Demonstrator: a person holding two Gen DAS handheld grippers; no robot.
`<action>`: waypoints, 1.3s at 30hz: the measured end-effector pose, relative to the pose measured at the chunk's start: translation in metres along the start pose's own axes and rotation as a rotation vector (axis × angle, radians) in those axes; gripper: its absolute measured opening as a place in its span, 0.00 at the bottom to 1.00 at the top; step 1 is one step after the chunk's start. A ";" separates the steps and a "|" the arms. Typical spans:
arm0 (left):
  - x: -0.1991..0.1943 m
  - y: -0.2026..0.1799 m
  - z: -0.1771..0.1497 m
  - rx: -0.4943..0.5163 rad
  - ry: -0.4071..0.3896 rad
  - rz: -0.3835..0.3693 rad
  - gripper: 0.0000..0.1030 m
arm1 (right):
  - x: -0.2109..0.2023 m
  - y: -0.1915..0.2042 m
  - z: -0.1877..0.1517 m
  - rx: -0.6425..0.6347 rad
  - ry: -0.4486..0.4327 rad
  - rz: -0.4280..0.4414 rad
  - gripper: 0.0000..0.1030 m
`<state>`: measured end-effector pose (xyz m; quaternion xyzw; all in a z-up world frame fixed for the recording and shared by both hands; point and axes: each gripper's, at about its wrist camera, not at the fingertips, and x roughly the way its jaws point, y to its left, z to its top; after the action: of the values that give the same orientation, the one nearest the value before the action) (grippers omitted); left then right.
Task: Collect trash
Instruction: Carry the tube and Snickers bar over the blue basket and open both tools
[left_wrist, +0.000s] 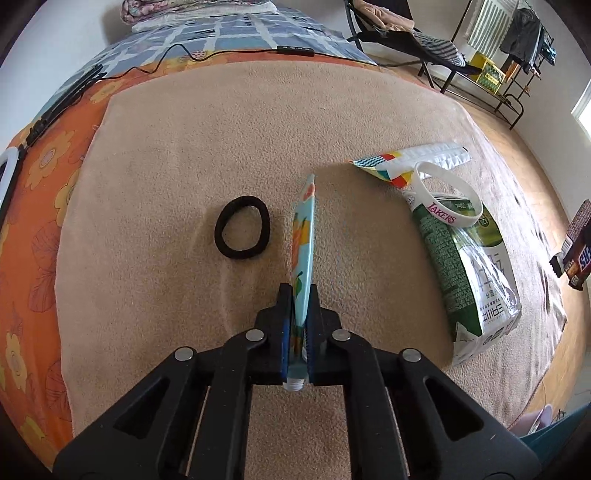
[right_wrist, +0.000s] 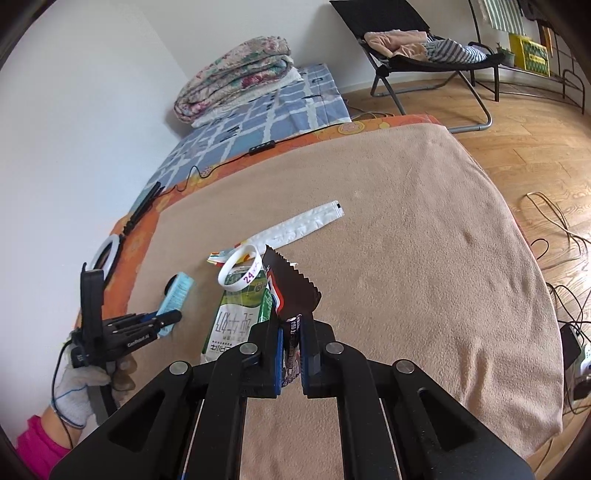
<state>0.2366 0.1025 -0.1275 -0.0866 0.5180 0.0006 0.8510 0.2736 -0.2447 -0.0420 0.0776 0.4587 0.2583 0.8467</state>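
- left gripper (left_wrist: 299, 295) is clamped on a flattened tube (left_wrist: 303, 236), held edge-up over the tan blanket (left_wrist: 166, 166)
- right gripper (right_wrist: 291, 332) is pinched on a brown wrapper (right_wrist: 291, 284), lifted above the blanket
- a green carton (left_wrist: 461, 266) is left lying on the blanket, with a white wristband (left_wrist: 448, 197) on its top end
- a striped wrapper (left_wrist: 410, 160) is seen just behind the carton
- a black hair tie (left_wrist: 242, 227) is lying left of the tube

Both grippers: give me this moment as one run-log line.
left gripper: shut on tube | right gripper: shut on candy wrapper | on blanket: milk carton
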 end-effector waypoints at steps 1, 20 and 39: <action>-0.003 0.000 -0.001 -0.003 -0.009 -0.002 0.04 | 0.000 0.002 0.000 -0.004 0.002 0.003 0.05; -0.101 -0.047 -0.084 0.011 -0.070 -0.065 0.04 | -0.024 0.064 -0.067 -0.191 0.073 0.104 0.05; -0.135 -0.099 -0.212 0.026 -0.029 -0.122 0.04 | -0.064 0.078 -0.174 -0.303 0.134 0.123 0.05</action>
<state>-0.0042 -0.0148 -0.0888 -0.1067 0.4993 -0.0567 0.8579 0.0745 -0.2293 -0.0644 -0.0403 0.4645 0.3801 0.7988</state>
